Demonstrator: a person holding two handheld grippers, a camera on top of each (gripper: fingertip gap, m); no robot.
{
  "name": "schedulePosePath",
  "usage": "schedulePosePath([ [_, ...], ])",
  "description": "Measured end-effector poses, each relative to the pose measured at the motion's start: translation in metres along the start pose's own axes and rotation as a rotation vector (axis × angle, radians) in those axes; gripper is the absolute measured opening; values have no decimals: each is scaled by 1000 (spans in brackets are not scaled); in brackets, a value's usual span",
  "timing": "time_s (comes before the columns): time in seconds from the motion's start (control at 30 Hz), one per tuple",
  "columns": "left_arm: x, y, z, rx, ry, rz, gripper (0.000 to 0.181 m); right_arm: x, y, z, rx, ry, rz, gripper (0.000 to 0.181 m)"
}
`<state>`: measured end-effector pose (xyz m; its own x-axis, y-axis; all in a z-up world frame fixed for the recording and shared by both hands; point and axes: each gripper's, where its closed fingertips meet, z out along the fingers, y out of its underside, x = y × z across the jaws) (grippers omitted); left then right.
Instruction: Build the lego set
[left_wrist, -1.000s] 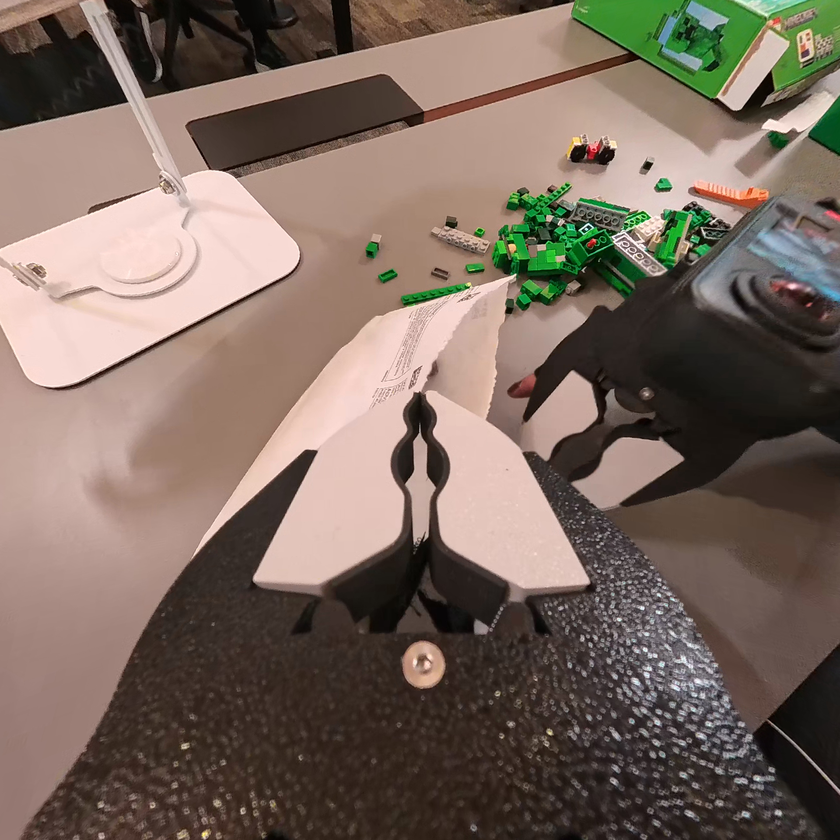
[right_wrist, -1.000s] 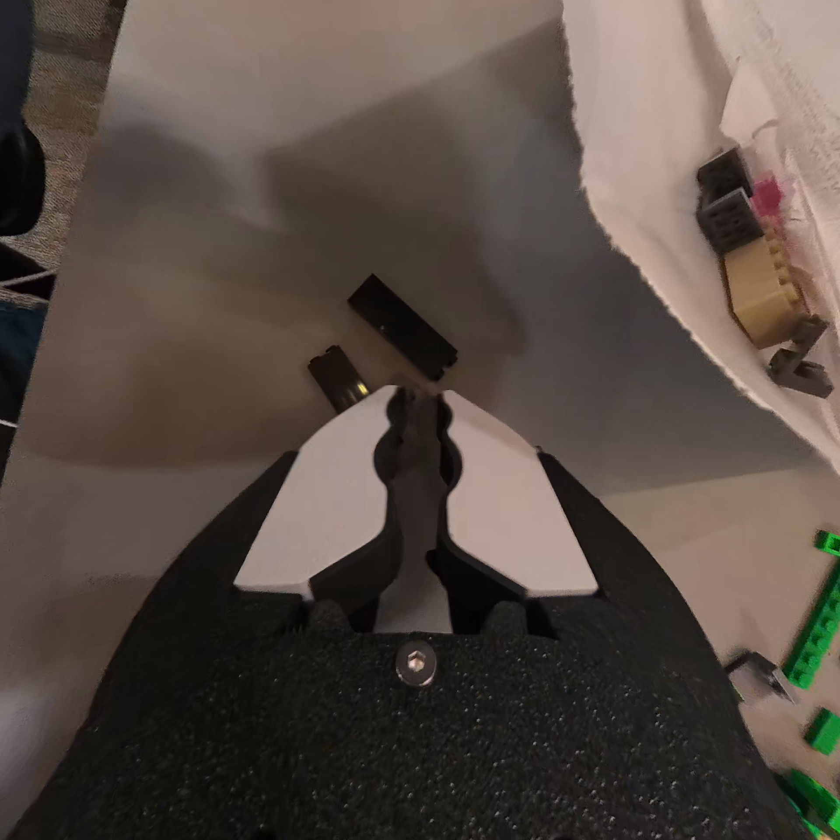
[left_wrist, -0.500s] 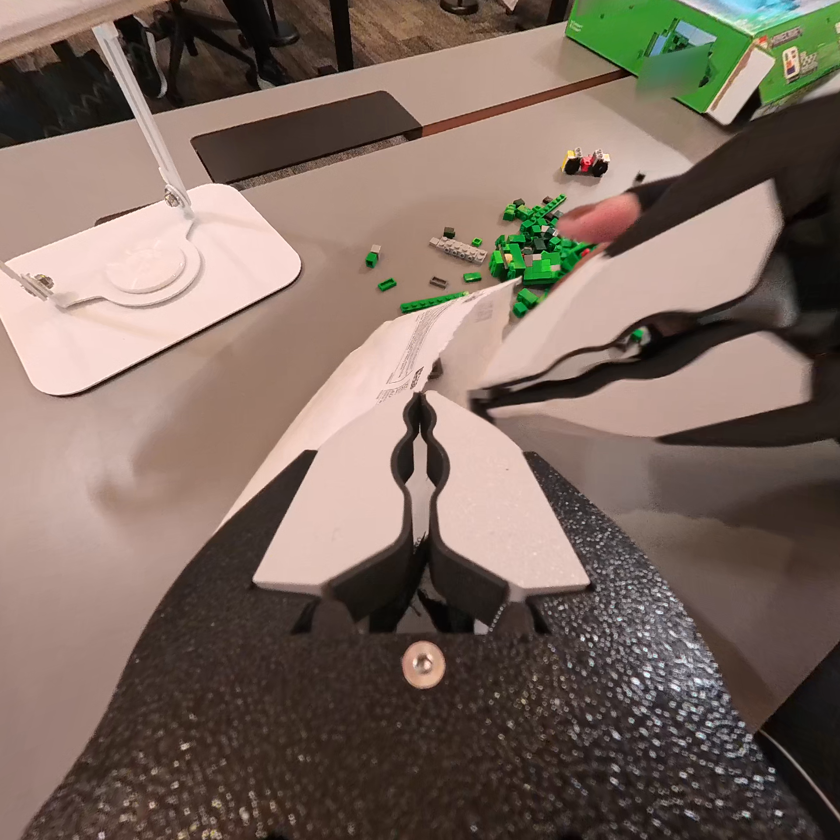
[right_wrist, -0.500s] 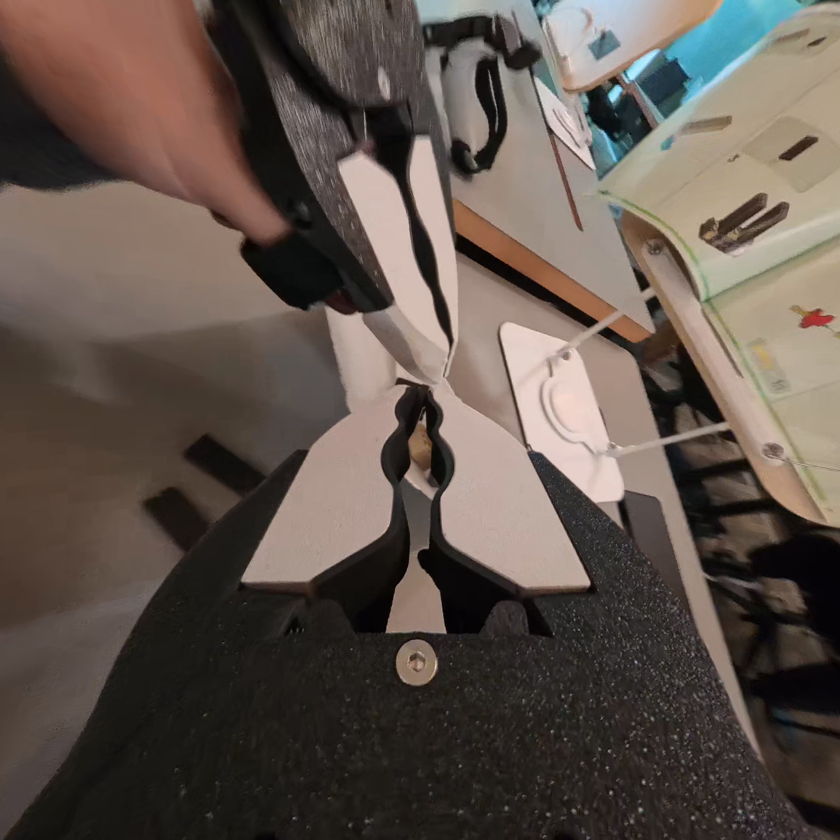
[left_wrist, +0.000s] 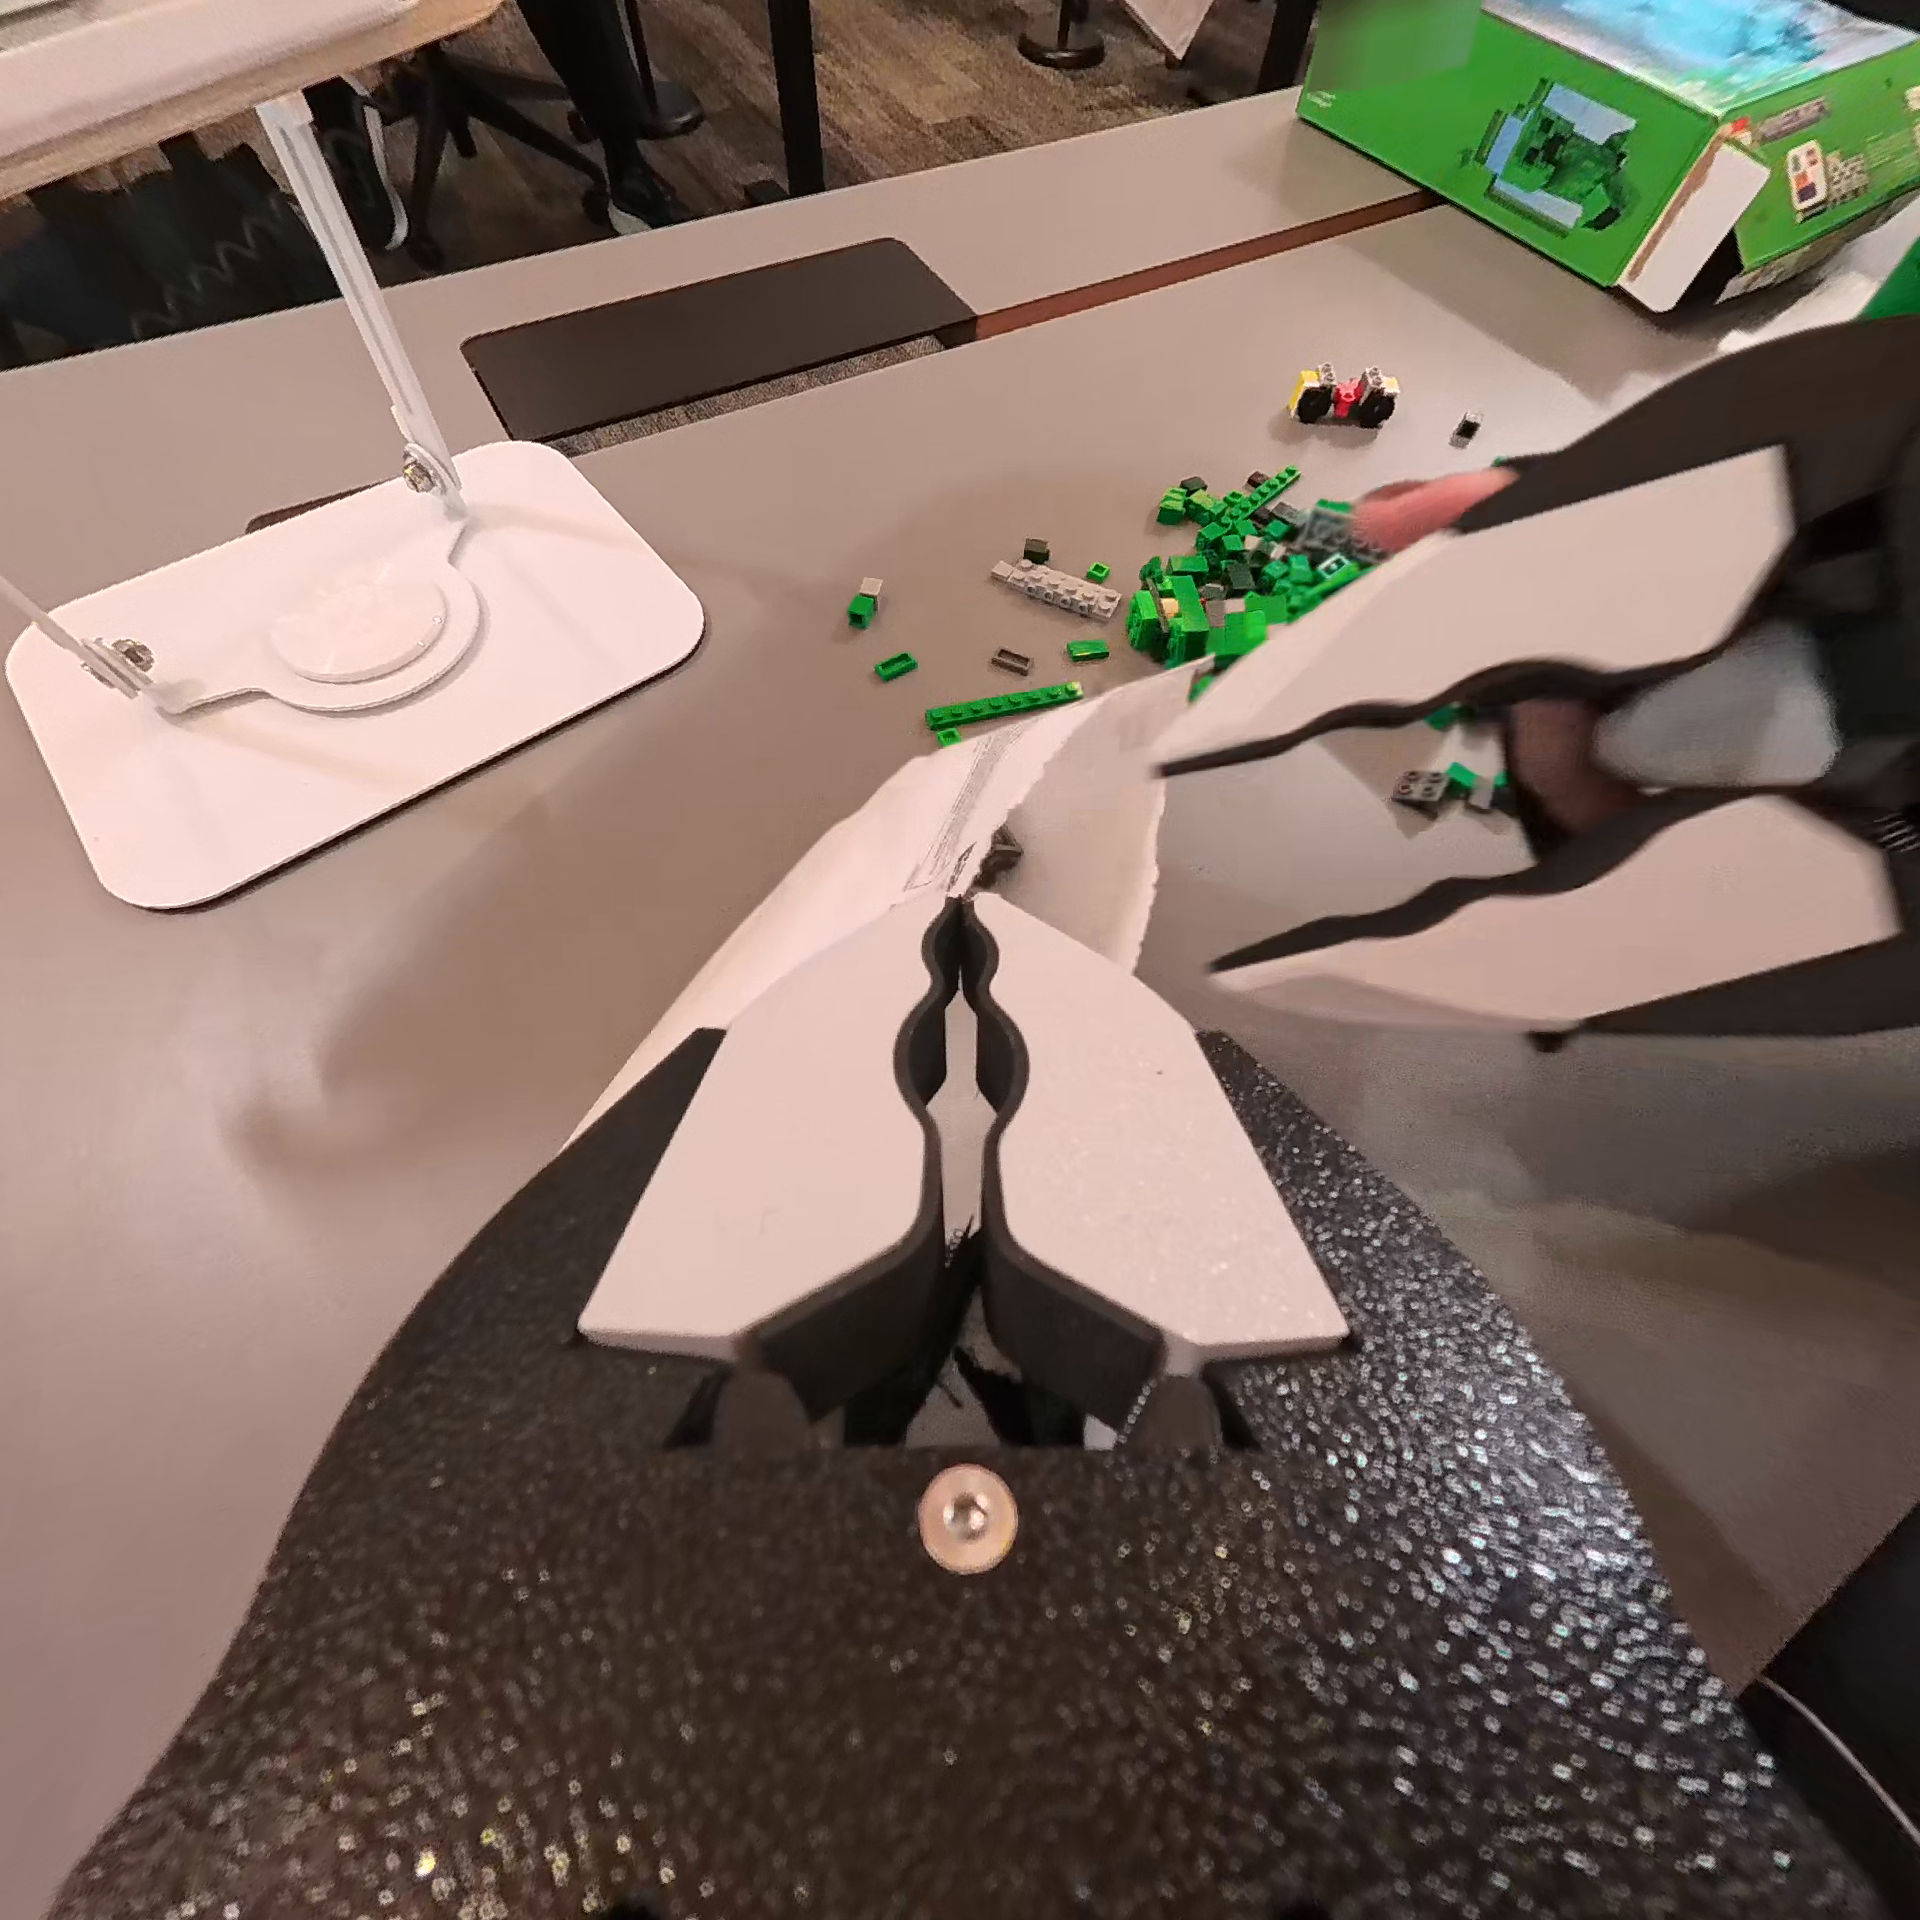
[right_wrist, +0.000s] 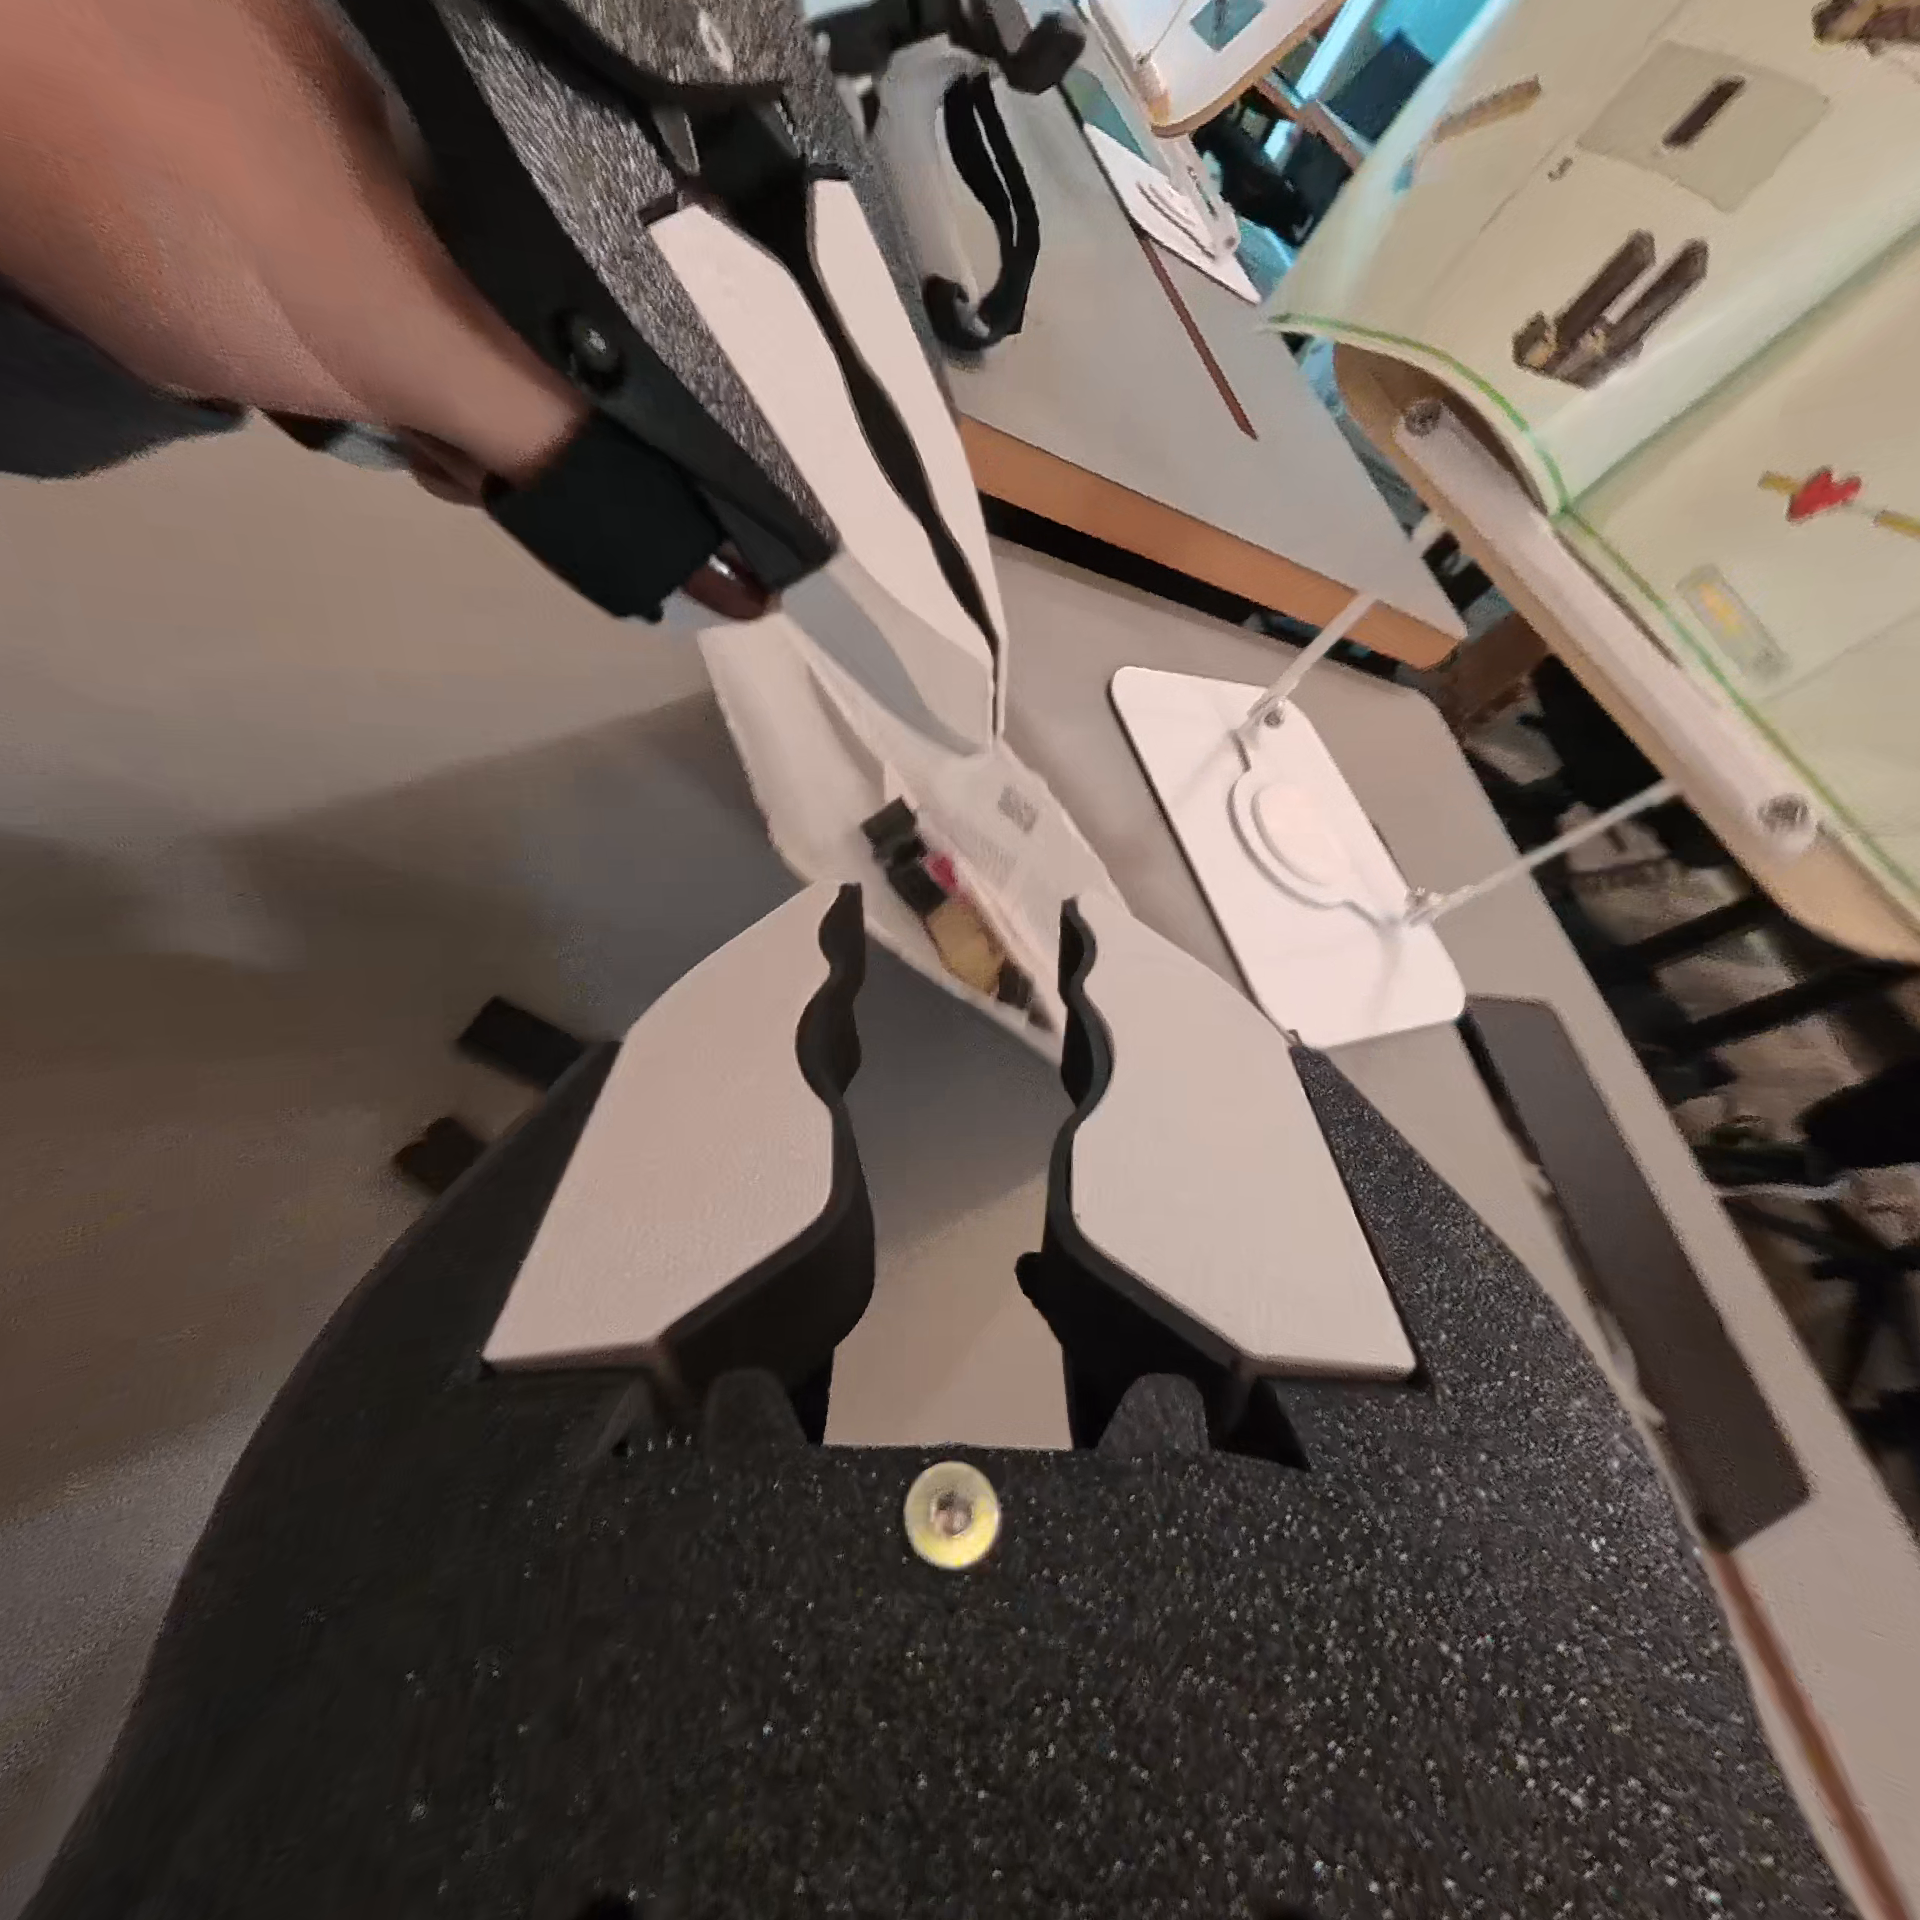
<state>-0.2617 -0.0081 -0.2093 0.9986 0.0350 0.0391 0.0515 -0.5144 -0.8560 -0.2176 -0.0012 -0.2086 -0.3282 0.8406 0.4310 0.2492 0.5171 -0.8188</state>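
My left gripper (left_wrist: 961, 906) is shut on a torn white paper bag (left_wrist: 1023, 790) and holds it above the grey table. The bag's open mouth faces my right gripper (right_wrist: 961, 904), which is open just in front of it. In the right wrist view the bag (right_wrist: 821, 769) shows small black, tan and pink bricks (right_wrist: 940, 904) inside. The left gripper (right_wrist: 992, 717) pinches the bag's upper edge there. In the left wrist view the right gripper (left_wrist: 1190, 868) stands open at the right, beside the bag. A pile of green bricks (left_wrist: 1226, 608) lies beyond.
A small yellow, red and black model (left_wrist: 1342, 395) and a green box (left_wrist: 1621, 135) sit farther back. A white stand base (left_wrist: 343, 665) is at the left and holds an open booklet (right_wrist: 1662, 343). Two black pieces (right_wrist: 509, 1034) lie on the table.
My right gripper swung up from the black pieces on the table to the bag's mouth and has opened. My left gripper keeps hold of the bag.
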Motion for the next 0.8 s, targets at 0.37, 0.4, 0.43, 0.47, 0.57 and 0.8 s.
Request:
schedulePosePath([
  [0.37,-2,-2,3,15,-10,8,0,23,82,-104,139,305,207,33],
  [0.4,-2,-2,2,18,-11,8,0,25,84,-106,177,329,223,33],
  [0.43,-3,-2,2,19,-11,7,0,26,84,-107,199,332,238,31],
  [0.47,-3,-2,1,19,-9,5,0,25,83,-106,199,320,247,32],
  [0.57,-3,-2,0,22,-6,3,0,25,83,-106,198,317,236,31],
  [0.8,-2,-3,-1,22,-7,11,0,42,96,-139,184,446,216,26],
])
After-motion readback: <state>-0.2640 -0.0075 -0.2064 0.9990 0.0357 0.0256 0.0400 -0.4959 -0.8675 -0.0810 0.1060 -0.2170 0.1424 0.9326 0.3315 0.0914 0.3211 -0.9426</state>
